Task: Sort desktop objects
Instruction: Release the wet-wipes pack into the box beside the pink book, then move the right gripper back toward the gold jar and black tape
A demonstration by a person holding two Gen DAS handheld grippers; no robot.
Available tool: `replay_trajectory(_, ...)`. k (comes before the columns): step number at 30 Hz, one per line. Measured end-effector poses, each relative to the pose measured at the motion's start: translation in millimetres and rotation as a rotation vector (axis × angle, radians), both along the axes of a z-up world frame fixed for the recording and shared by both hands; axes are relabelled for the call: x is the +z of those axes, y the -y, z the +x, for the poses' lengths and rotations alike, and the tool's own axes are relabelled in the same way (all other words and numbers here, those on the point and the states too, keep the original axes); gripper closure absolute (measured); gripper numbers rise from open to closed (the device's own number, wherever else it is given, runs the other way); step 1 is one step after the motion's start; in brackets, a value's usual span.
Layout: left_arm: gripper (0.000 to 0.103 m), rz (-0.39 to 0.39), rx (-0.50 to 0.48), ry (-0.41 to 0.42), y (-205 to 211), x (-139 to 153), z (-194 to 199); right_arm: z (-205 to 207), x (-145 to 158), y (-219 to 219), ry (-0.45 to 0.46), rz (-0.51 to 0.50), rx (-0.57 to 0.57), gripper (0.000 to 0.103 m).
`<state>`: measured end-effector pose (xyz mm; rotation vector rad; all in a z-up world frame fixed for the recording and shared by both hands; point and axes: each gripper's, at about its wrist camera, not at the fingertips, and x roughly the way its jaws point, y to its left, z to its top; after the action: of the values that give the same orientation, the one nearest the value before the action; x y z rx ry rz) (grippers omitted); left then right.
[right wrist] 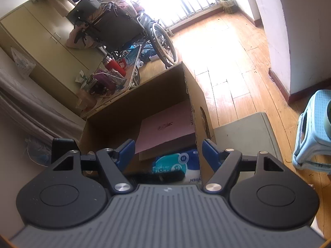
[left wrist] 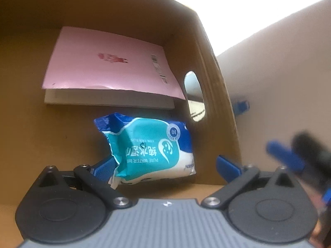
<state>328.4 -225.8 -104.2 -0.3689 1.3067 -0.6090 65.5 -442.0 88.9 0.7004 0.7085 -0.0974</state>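
The left gripper (left wrist: 165, 166) stands wide open around the soft, light wipes pack (left wrist: 153, 146) low in the box (left wrist: 219, 95); grab its squashy middle.

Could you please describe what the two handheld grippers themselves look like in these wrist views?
The left gripper and right gripper look alike: a grey ribbed body bearing a small white mark, two round black housings, black linkage arms with silver pivot screws, and blue jaws. No cables or sleeves show.
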Motion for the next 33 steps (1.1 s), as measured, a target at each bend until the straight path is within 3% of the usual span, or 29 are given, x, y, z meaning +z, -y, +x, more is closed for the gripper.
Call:
replay_trajectory(11, 0.0, -0.077, 0.029, 0.106, -18.8, 41.4, -22.6, -46.6, 20.2, -3.9, 0.052, 0.026, -0.064, 0.031)
replay_trajectory(18, 0.0, -0.071, 0.082, 0.309, -55.4, 101.2, -83.9, -92.5, 45.2, -17.1, 0.132, 0.012, -0.068, 0.028)
replay_trajectory(26, 0.0, 0.056, 0.045, 0.464, -82.0, 130.1, -172.7, -144.7, 50.0, -42.9, 0.171, 0.029, -0.042, 0.021)
replay_trajectory(33, 0.0, 0.208, 0.06, 0.495, -97.0, 108.2, -223.4, -170.5, 45.3, -66.1, 0.159, -0.002, 0.005, 0.017)
